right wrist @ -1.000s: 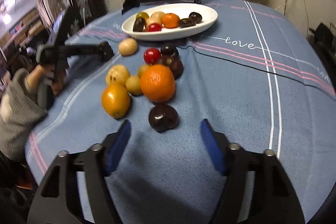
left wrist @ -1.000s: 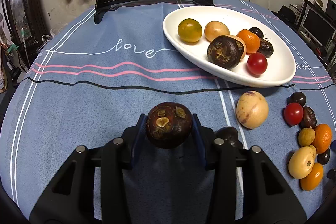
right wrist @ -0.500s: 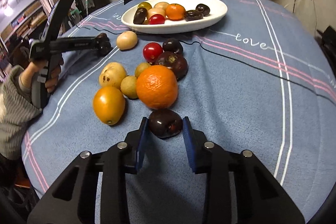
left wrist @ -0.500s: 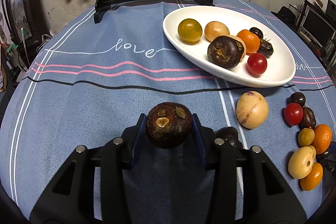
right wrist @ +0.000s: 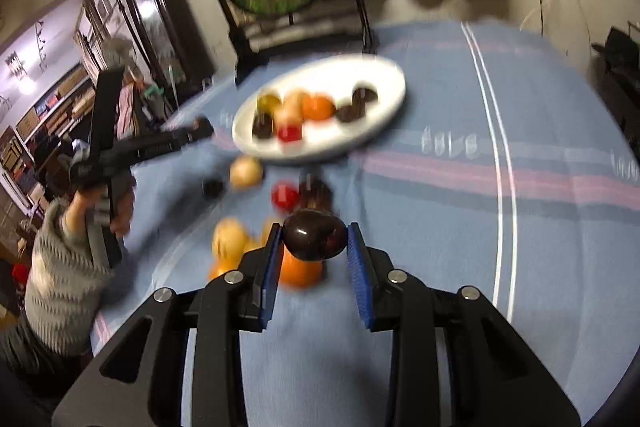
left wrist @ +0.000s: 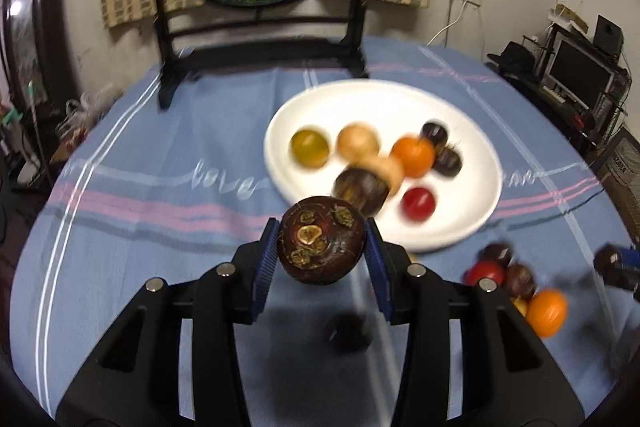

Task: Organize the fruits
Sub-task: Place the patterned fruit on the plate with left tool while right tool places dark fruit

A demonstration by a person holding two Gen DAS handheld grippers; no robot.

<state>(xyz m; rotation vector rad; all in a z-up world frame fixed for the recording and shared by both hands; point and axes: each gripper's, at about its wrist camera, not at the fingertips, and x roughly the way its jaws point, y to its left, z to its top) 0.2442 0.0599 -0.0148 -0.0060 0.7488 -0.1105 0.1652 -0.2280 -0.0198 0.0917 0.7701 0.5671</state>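
Your left gripper (left wrist: 321, 242) is clamped on a rough dark brown fruit (left wrist: 321, 241) held clear above the blue cloth (left wrist: 168, 235), near the white plate (left wrist: 472, 223), while your right gripper (right wrist: 314, 241) pinches a glossy dark fruit (right wrist: 314, 240) above the loose pile, plate farther off.

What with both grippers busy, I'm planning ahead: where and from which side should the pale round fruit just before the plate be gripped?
Grip the pale round fruit across its widest middle, from above: it looks smooth and roundish, no stem showing. The plate rim behind and a small dark fruit close beside it likely crowd a level approach.
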